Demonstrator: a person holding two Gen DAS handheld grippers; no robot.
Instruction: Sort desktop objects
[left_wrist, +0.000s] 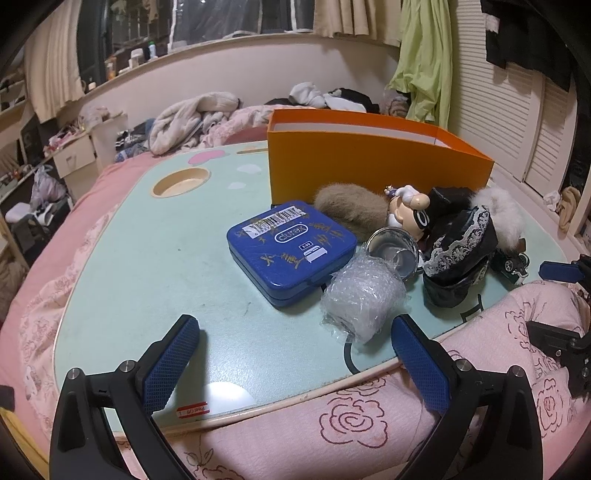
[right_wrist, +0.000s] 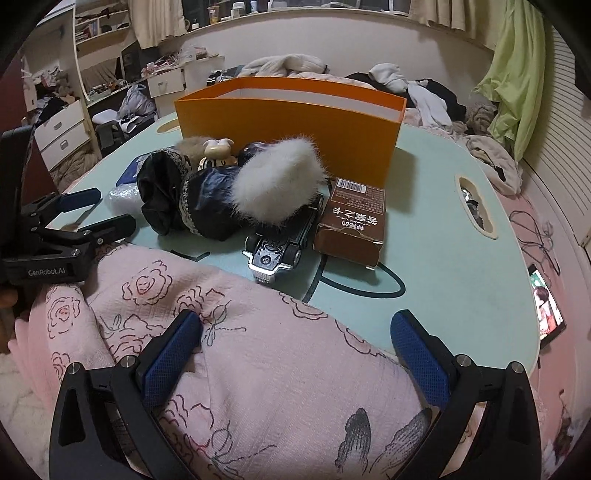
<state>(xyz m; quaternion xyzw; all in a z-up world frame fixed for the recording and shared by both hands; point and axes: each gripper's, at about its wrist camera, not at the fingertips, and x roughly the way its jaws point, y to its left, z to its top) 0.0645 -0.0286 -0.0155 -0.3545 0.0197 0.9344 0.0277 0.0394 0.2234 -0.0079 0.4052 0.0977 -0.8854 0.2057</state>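
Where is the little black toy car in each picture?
Left wrist view: the small black toy car peeks out at the far right, behind the black lace-trimmed pouch.
Right wrist view: the car lies in the middle, nose toward the camera.
Shared landmark: the tall orange cardboard box.

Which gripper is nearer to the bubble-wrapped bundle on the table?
Left. The left gripper is open just in front of the bubble-wrapped bundle, not touching it. The right gripper, also open, sits back over the pink quilt, with the black lace pouch between.
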